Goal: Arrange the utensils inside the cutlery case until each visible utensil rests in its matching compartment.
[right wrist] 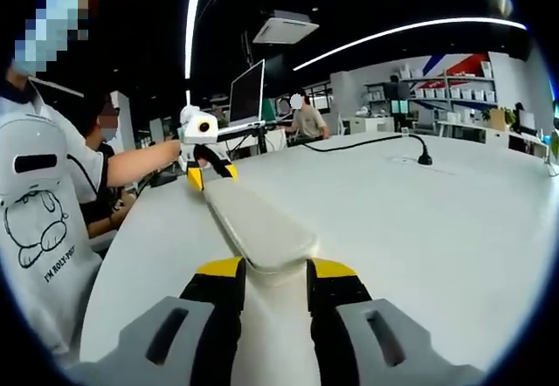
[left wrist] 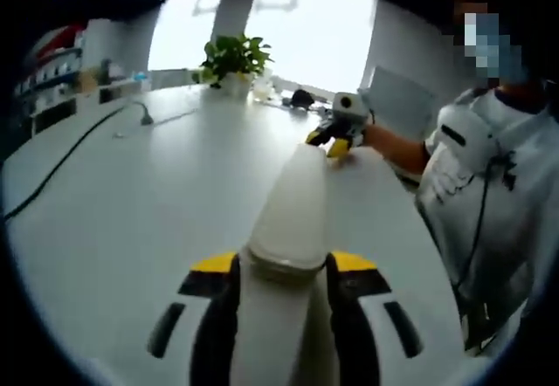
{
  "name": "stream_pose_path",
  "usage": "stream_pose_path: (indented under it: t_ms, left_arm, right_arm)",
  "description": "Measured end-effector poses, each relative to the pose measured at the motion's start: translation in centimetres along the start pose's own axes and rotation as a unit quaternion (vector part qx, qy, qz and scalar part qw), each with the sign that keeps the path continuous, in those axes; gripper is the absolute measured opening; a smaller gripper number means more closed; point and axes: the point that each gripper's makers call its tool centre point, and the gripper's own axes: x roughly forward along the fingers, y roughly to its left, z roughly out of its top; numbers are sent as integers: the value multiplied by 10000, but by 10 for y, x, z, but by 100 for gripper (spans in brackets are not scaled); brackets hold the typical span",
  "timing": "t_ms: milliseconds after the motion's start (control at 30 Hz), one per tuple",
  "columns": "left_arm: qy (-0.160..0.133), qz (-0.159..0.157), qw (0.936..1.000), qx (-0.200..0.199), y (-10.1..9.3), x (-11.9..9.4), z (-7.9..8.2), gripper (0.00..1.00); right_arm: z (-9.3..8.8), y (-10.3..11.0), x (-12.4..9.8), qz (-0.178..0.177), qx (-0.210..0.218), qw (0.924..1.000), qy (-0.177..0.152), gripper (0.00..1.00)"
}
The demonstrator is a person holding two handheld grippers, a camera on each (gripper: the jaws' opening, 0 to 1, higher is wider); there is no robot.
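A long cream-white cutlery case (left wrist: 297,203) is held lengthwise above the white table (left wrist: 148,220), lid closed, so no utensils show. In the left gripper view my left gripper (left wrist: 284,264) is shut on the case's near end, and my right gripper (left wrist: 327,143) grips the far end. Seen from the right gripper view, the case (right wrist: 258,220) runs from my right gripper (right wrist: 276,268), shut on it, away to my left gripper (right wrist: 211,175) at the other end.
A potted plant (left wrist: 234,58) stands at the table's far edge. A black cable (left wrist: 70,155) runs across the tabletop (right wrist: 437,229), and another cable (right wrist: 384,141) ends in a plug. A laptop (right wrist: 246,93) stands behind. The person's white shirt (left wrist: 489,194) is close beside the table.
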Motion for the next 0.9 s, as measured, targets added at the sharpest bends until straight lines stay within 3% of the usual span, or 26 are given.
stream_pose_path:
  t_ms: [900]
  left_arm:
    - [-83,103,9999,6,1,-4,0,42]
  right_arm:
    - [0,1,0,-256,34,9997,-10,27]
